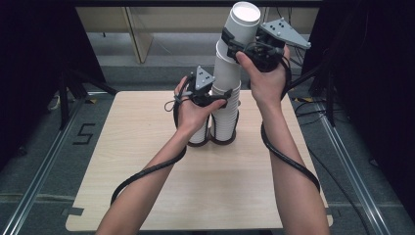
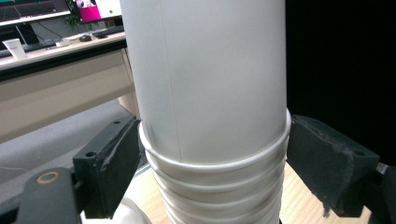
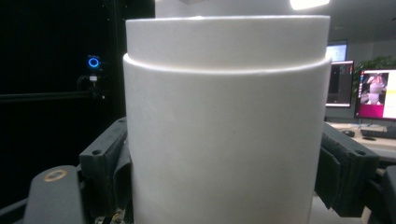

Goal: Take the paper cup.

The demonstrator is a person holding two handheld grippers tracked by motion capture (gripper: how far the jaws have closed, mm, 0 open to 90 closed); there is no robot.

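Scene: a tall stack of white paper cups [image 1: 226, 105] stands upside down near the far edge of the wooden table [image 1: 147, 186], with a shorter stack of cups [image 1: 199, 133] touching it on its left.

Top cup: the topmost cup [image 1: 241, 27] sits tilted off the column's line, leaning toward the right gripper.

Right gripper: the right gripper [image 1: 234, 43] clamps the top cup's wall from both sides; in the right gripper view the pads [image 3: 108, 168] press flat against the cup [image 3: 224, 140], jaws as narrow as the cup allows.

Left gripper: the left gripper [image 1: 220, 95] brackets the tall stack lower down; in the left gripper view both pads [image 2: 116, 163] sit at the bunched rims [image 2: 215, 177]. The right pad touches the rolled rims, the left one looks to be on them too, so it reads as a bracing hold.

Weight: judged very light, each cup almost nothing, the full column still easy to topple.

Stiffness: thin paper wall, likely to dent or go oval under a hard squeeze; the rolled rims are the stiff part.

Slip: smooth surface and a tapering wall, so a cup could slide out of the pads.

Where to hold: best near a rim or closed base, squarely across the widest line, with gentle pressure.

Risk: nested cups may stick and lift together.
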